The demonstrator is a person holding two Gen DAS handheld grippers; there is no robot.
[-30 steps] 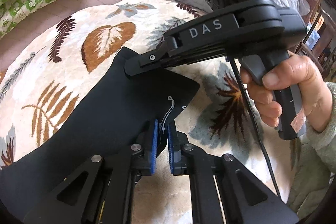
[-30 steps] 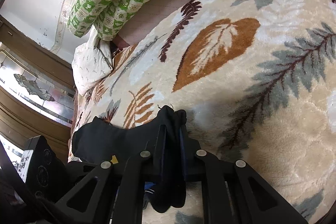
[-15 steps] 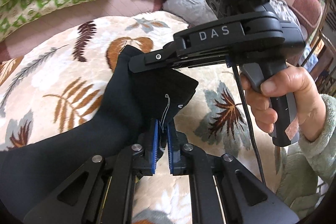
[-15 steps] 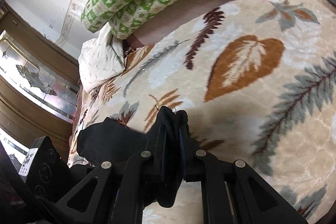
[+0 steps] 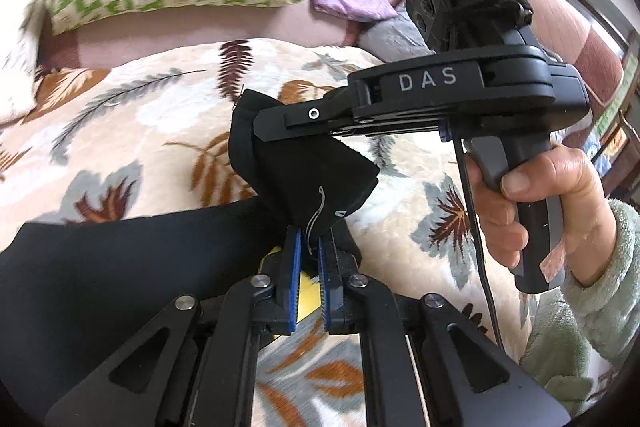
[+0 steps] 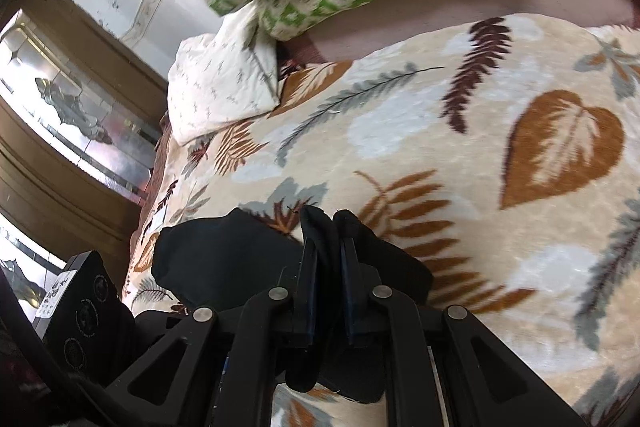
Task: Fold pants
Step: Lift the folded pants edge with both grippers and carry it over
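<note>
Black pants (image 5: 120, 267) lifted off leaf-print blanket (image 5: 160, 115), left claw (image 5: 309, 247) and right claw (image 6: 329, 251) each clamping an edge

Leaf-print blanket (image 5: 168, 131), black pants (image 5: 120, 267) lying across it

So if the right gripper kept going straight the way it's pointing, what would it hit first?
Probably the leaf-patterned blanket. The right gripper, shut on a bunched edge of the black pants, points down at an angle toward it, and nothing else shows in that line. Depth is hard to judge in this view.
</note>
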